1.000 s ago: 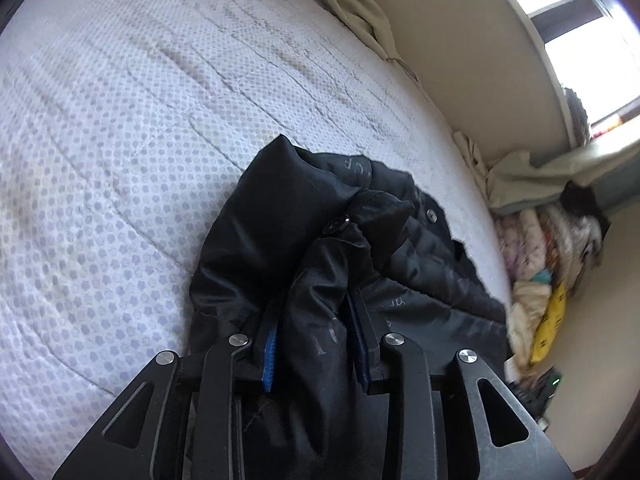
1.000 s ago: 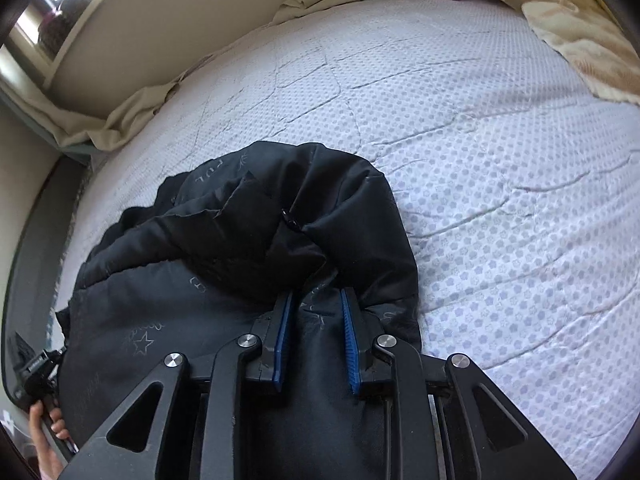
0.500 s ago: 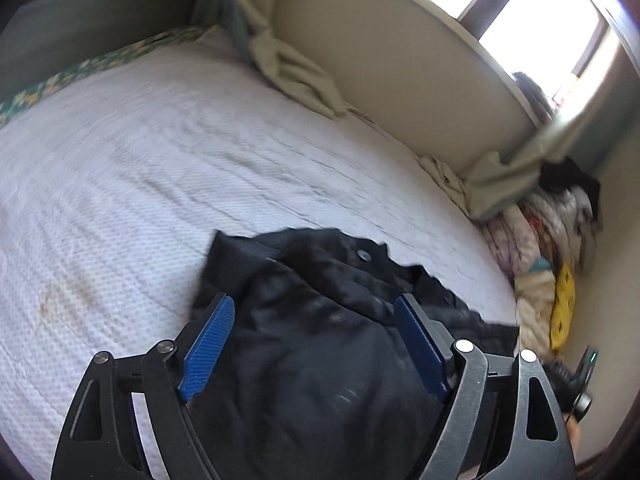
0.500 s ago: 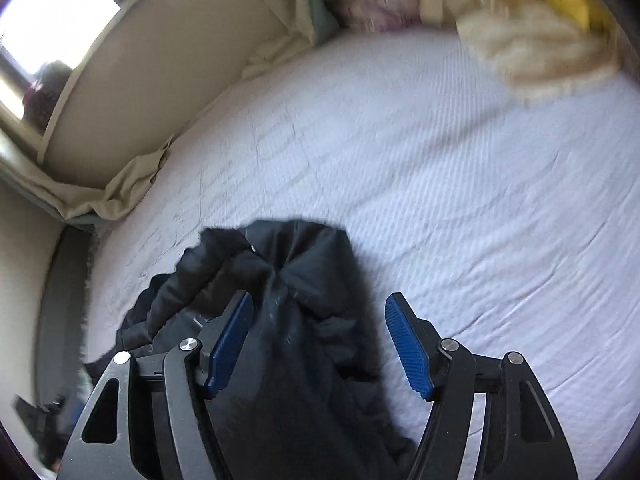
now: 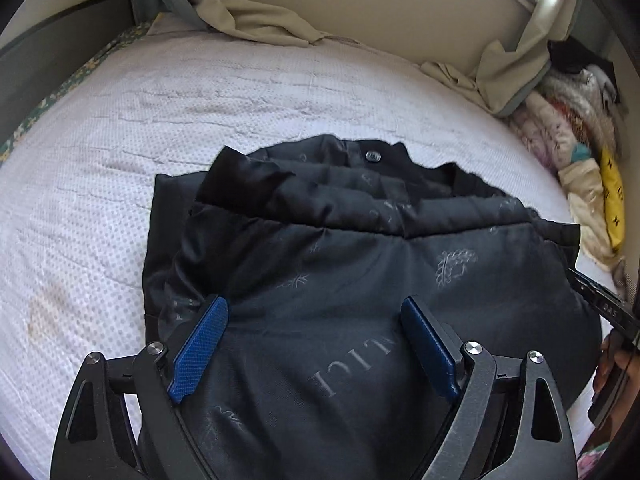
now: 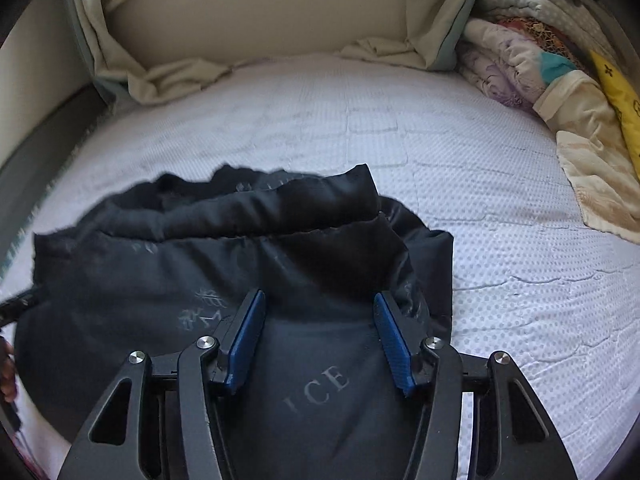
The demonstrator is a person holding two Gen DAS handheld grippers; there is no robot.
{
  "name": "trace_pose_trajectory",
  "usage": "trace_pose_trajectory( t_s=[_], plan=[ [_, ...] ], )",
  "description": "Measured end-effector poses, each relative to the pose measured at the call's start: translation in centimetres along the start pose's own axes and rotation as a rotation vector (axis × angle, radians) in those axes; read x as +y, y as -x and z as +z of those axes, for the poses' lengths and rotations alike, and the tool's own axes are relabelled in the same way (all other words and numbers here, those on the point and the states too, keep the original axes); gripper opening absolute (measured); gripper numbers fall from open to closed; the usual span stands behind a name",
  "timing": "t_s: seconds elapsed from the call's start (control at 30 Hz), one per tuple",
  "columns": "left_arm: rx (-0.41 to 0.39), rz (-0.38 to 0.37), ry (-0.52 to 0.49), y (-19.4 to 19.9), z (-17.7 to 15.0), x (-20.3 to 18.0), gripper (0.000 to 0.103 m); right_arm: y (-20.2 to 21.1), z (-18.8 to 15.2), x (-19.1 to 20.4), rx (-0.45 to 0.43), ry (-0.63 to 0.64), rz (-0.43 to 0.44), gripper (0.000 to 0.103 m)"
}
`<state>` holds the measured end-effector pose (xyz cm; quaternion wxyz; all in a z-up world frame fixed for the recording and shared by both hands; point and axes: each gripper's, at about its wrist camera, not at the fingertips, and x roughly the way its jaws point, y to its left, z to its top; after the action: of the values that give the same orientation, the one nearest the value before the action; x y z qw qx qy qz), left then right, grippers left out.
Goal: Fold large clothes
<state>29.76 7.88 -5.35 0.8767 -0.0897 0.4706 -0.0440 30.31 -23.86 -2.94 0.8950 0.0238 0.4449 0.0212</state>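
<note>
A black padded jacket [image 5: 360,240] lies folded in a flat bundle on the white mattress [image 5: 100,200], its collar with a snap button at the far side. My left gripper [image 5: 313,304] hovers over the jacket's near part, jaws wide and still opening, pads clear of the cloth. In the right wrist view the same jacket [image 6: 200,260] lies below my right gripper [image 6: 319,300]. Its jaws stand apart and are closing, with cloth under them but nothing pinched. Part of the right gripper's body and a hand [image 5: 612,364] show at the right edge of the left wrist view.
Crumpled beige sheets [image 5: 260,28] bunch along the wall at the mattress's far edge. A pile of bedding and clothes [image 6: 560,92] with a yellow piece sits at the far right corner. A dark bed frame [image 5: 36,68] borders the left side.
Both grippers were shut on bunched jacket cloth, then let go and opened. They rose and drew back, rolling upright. The jacket dropped and now lies flatter on the mattress.
</note>
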Motion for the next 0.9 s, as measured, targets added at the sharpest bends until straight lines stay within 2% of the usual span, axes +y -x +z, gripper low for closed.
trace_pose_trajectory(
  t_s=[0.17, 0.33, 0.63, 0.83, 0.9],
  plan=[
    [0.026, -0.025, 0.035, -1.8, 0.0, 0.9, 0.091, -2.3, -1.1, -0.5, 0.033, 0.000, -0.008, 0.053],
    [-0.010, 0.012, -0.013, -2.7, -0.8, 0.3, 0.093, -3.4, -1.7, -0.4, 0.022, 0.017, -0.022, 0.053],
    [-0.056, 0.038, -0.039, -3.1, -1.5, 0.0, 0.093, -4.0, -2.1, -0.1, -0.018, 0.029, -0.039, 0.053],
    [-0.054, 0.057, -0.055, -3.1, -1.4, -0.2, 0.094, -4.3, -2.0, 0.2, -0.030, 0.024, -0.057, 0.053],
    [-0.047, 0.074, -0.065, -2.8, -1.3, -0.6, 0.094, -4.0, -1.6, -0.3, -0.013, -0.014, -0.027, 0.054]
  ],
)
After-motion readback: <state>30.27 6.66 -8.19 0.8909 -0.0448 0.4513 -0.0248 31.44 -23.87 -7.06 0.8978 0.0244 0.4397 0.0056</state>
